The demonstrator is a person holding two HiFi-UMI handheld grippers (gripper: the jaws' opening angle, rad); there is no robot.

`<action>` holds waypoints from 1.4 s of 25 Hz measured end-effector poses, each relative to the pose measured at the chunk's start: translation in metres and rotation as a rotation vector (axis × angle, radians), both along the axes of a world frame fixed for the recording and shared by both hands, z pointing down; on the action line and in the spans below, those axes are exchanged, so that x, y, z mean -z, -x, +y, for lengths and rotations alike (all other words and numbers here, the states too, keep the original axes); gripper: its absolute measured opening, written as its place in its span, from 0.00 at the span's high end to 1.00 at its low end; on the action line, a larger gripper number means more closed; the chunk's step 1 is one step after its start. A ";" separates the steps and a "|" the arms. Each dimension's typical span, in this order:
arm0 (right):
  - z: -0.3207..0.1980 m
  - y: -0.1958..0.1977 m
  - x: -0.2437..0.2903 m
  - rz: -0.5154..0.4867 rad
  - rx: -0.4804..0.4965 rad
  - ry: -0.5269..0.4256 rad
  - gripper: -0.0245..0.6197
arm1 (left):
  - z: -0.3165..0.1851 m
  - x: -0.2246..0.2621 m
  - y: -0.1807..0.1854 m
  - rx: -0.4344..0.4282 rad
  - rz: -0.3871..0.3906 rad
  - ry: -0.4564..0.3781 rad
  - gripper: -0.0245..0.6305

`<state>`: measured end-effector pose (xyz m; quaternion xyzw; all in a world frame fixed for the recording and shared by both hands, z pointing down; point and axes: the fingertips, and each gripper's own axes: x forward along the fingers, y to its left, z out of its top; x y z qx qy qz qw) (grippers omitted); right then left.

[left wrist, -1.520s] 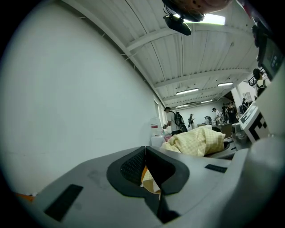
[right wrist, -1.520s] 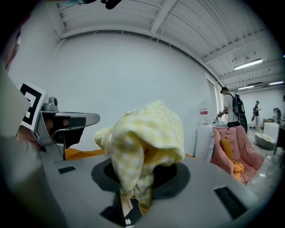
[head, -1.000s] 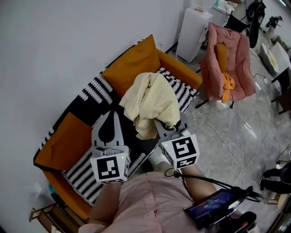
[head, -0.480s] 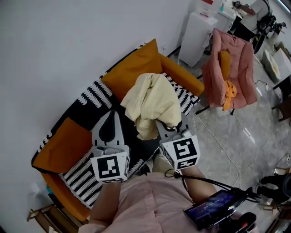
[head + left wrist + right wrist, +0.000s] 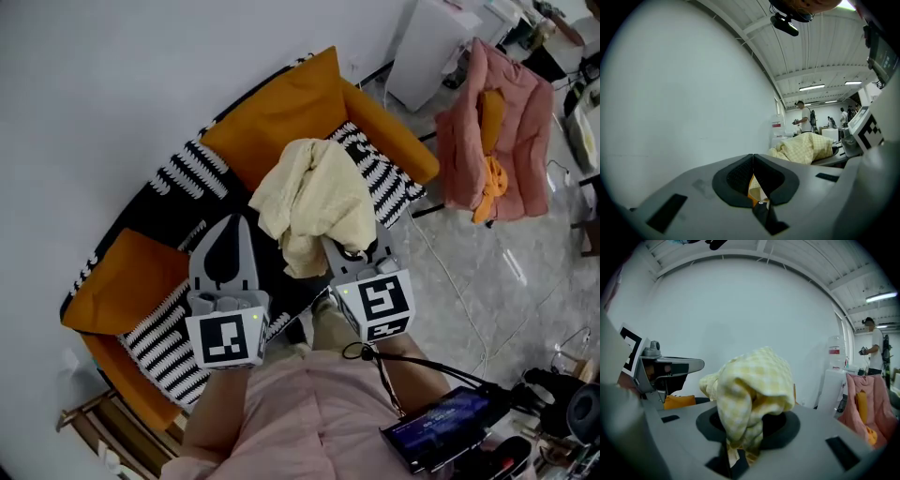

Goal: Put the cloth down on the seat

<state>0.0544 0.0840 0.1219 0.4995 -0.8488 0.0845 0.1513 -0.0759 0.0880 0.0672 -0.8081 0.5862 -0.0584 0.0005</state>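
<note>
The left gripper (image 5: 232, 232) hovers above the front edge of the black-and-white striped sofa seat (image 5: 172, 349), its jaws pressed together with nothing between. The right gripper (image 5: 345, 255) pinches the pale yellow checked cloth (image 5: 314, 192), bunched in the air over the seat's middle. It is best to lower the cloth until it rests, then open.

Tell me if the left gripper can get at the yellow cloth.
Probably yes: the left gripper sits beside the cloth with nothing between them, though its jaws are shut and the right gripper grips the cloth.
</note>
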 end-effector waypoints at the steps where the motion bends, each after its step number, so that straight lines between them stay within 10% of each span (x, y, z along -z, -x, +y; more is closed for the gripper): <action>1: -0.007 0.000 -0.008 0.005 0.007 0.015 0.76 | -0.007 -0.007 0.000 0.006 0.000 0.013 0.95; 20: -0.104 -0.002 -0.225 0.076 0.052 0.354 0.75 | -0.118 -0.195 0.011 0.062 0.000 0.292 0.95; 35: -0.117 0.030 -0.324 0.139 0.110 0.461 0.75 | -0.106 -0.253 0.048 0.138 0.033 0.389 0.95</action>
